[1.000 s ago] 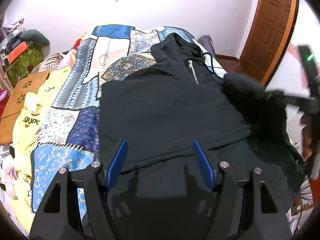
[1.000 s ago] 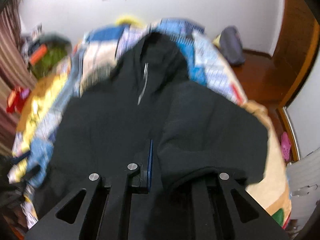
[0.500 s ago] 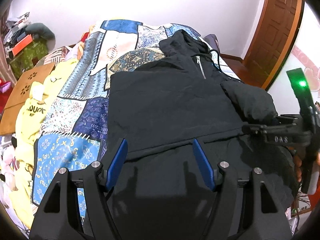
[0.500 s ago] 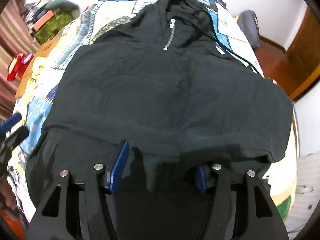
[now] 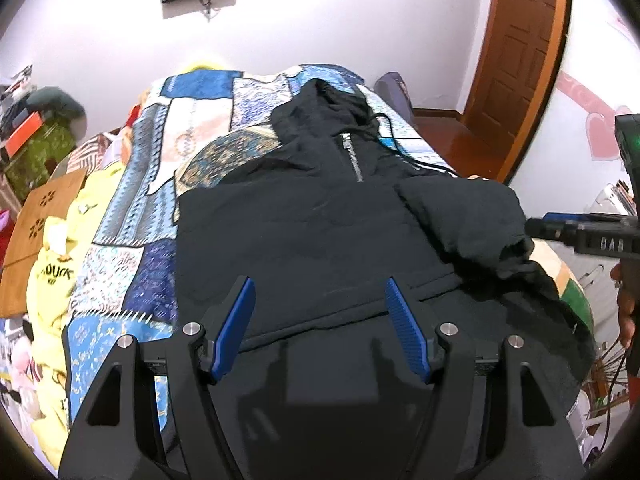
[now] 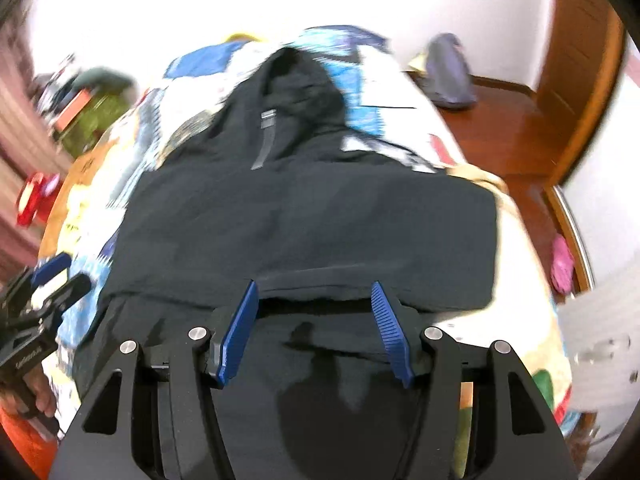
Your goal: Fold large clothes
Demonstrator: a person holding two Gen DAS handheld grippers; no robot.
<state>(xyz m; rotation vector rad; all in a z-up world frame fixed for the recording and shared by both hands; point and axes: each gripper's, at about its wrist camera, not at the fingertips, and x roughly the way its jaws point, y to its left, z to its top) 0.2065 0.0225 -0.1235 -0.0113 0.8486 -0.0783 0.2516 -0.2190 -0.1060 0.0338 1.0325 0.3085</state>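
On the patchwork quilt [image 5: 192, 120] covering the bed, a black hooded sweatshirt [image 5: 304, 232] lies front up, hood at the far end and hem near the cameras. Both sleeves appear folded in: the right sleeve [image 5: 468, 216] lies bunched across the chest on the right, and the left edge runs straight. The body looks not yet folded lengthwise, so the sleeve stage seems done and the hem-to-hood folds remain.

The left gripper [image 5: 320, 320] hangs above the hem with its blue pads well apart and nothing between them. The right gripper [image 6: 316, 324] also stands about half open and empty, its jaws having just been opening; no cloth sits between them. A yellow garment [image 5: 60, 264] lies at the left, beside the quilt.
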